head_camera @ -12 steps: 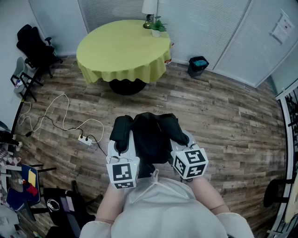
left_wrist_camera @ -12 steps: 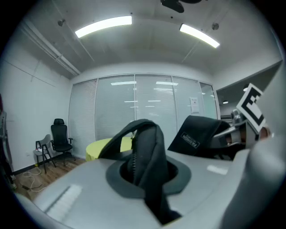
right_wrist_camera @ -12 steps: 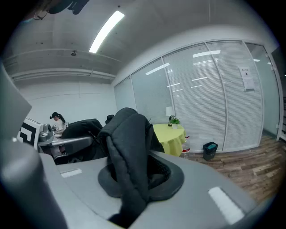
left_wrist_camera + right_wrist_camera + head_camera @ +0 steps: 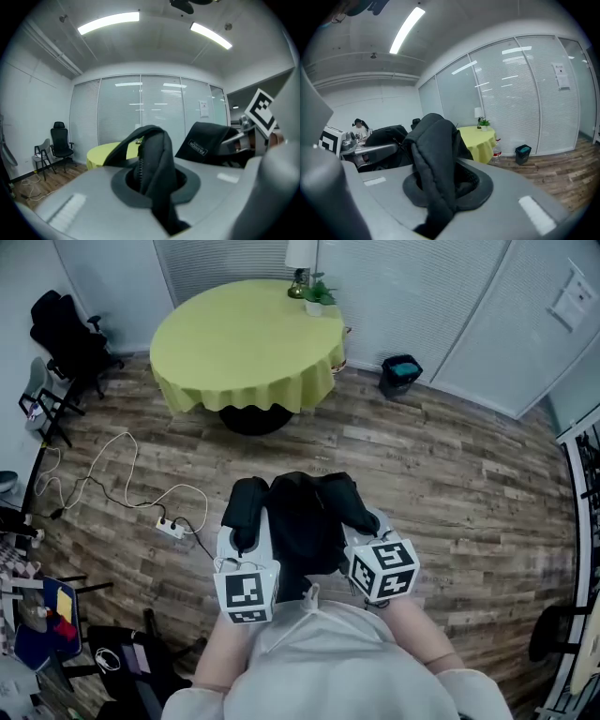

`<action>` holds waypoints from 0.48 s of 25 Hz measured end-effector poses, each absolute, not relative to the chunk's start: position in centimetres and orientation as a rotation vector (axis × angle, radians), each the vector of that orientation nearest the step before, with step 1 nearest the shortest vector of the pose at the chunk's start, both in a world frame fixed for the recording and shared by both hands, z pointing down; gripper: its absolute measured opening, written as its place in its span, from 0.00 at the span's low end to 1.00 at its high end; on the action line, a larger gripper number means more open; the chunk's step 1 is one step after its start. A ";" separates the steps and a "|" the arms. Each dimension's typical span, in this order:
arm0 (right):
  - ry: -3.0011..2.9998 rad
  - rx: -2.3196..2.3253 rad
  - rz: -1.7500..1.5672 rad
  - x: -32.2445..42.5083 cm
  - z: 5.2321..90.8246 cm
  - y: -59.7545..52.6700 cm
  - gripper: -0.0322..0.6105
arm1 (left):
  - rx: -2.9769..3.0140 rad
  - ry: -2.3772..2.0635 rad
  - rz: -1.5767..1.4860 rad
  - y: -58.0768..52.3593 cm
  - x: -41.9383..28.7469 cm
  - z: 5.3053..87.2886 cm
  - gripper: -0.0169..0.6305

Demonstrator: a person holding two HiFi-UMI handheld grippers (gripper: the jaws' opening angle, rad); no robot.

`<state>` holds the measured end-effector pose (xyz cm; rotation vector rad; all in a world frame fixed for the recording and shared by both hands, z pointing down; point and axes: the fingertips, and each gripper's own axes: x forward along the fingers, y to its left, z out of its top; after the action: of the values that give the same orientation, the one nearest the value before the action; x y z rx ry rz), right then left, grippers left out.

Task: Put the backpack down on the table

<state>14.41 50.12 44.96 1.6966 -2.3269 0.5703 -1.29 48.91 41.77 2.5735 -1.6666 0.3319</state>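
Note:
A black backpack (image 4: 302, 519) hangs in front of the person, above the wood floor. My left gripper (image 4: 246, 538) is shut on its left shoulder strap (image 4: 157, 173), which bulges up between the jaws. My right gripper (image 4: 361, 526) is shut on the right strap (image 4: 433, 168) in the same way. The round table (image 4: 246, 341) with a yellow-green cloth stands ahead, some way off; in the left gripper view the table (image 4: 105, 152) shows behind the strap, and in the right gripper view the table (image 4: 480, 138) lies past the strap.
A small plant (image 4: 317, 296) and a lamp base (image 4: 300, 259) stand at the table's far edge. A dark bin (image 4: 398, 373) sits by the blinds. A power strip with cables (image 4: 171, 523) lies on the floor at left. Black chairs (image 4: 70, 338) stand far left.
The view has shifted slightly; the table sits a touch further left in the frame. Both grippers hold the backpack as before.

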 end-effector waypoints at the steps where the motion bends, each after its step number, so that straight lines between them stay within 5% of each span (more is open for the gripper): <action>1: -2.327 1.686 0.584 14.4 45.3 49.2 0.10 | 2.569 -1.663 0.336 48.1 -1.3 42.1 0.07; 12: -2.355 1.597 0.640 13.0 46.1 35.8 0.10 | 2.528 -1.680 0.347 35.1 -3.3 42.8 0.07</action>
<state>13.04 35.80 46.06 1.5973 -2.3555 0.6403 -3.35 35.14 42.80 2.5279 -1.6798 0.3465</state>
